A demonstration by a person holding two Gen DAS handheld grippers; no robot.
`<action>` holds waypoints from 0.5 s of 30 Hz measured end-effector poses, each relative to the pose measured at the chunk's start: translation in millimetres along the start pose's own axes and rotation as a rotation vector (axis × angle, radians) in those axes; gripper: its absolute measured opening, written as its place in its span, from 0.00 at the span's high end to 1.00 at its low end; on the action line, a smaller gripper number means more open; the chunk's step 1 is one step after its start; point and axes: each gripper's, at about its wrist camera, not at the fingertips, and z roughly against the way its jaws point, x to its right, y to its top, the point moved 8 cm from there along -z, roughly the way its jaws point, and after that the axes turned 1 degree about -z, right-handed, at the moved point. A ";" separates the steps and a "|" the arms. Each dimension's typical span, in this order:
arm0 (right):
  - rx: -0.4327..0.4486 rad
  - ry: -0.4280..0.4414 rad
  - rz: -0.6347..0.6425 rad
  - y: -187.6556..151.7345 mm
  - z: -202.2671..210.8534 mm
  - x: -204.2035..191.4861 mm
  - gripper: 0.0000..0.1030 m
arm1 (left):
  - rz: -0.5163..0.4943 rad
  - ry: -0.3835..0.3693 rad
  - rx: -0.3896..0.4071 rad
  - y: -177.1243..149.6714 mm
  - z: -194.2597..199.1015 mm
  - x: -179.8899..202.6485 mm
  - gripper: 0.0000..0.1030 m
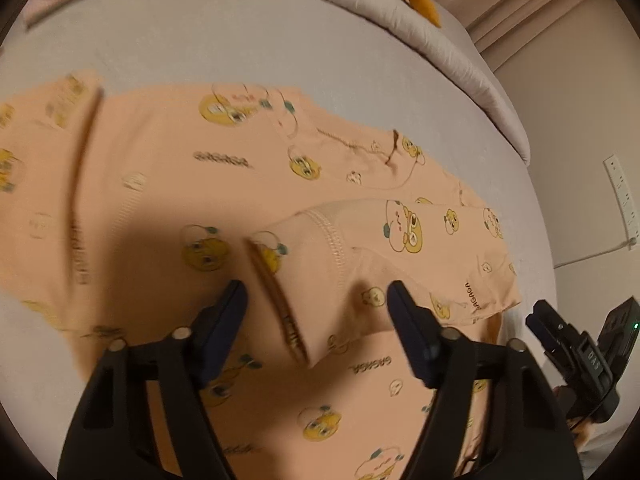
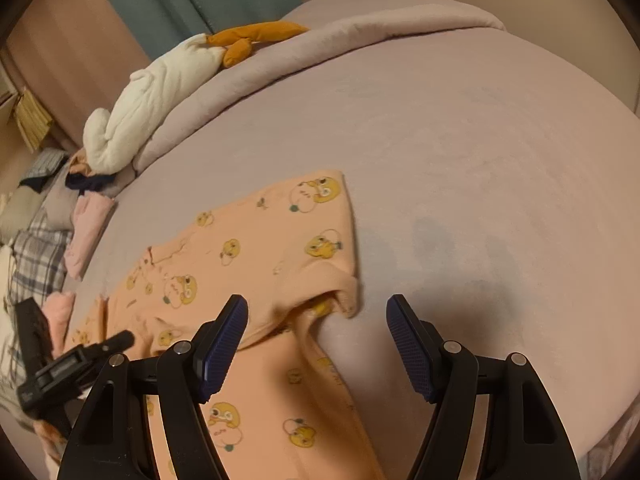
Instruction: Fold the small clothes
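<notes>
A: Left wrist view: status of the left gripper [image 1: 316, 294]?
B: Jaws apart, nothing clamped. Ribbed dark pads hang over a folded sleeve of the peach printed garment [image 1: 168, 200], soft knit, lying flat on the grey bed sheet [image 1: 240, 40].
A: Right gripper [image 2: 317, 308]?
B: Jaws wide, empty, above the garment's curled hem.

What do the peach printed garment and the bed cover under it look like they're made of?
Peach garment: looks like soft knit cotton jersey, matte, with printed cartoon figures; the stitched seam at the folded sleeve and its limp drape suggest this.
Bed cover: seems a plush, fleece-like fabric, matte pale lilac; faint brushed streaks show on its surface. Exact fibres can't be told.
</notes>
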 end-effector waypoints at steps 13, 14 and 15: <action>-0.026 -0.007 -0.055 -3.3 -5.4 16.8 0.30 | -0.067 0.039 0.129 25.0 37.7 12.2 0.93; -0.025 -0.010 -0.056 -2.6 -4.7 16.8 0.30 | -0.077 0.043 0.146 28.9 44.1 13.8 0.93; -0.021 -0.008 -0.055 -0.8 -3.8 15.7 0.30 | -0.088 0.046 0.165 33.9 51.6 14.2 0.93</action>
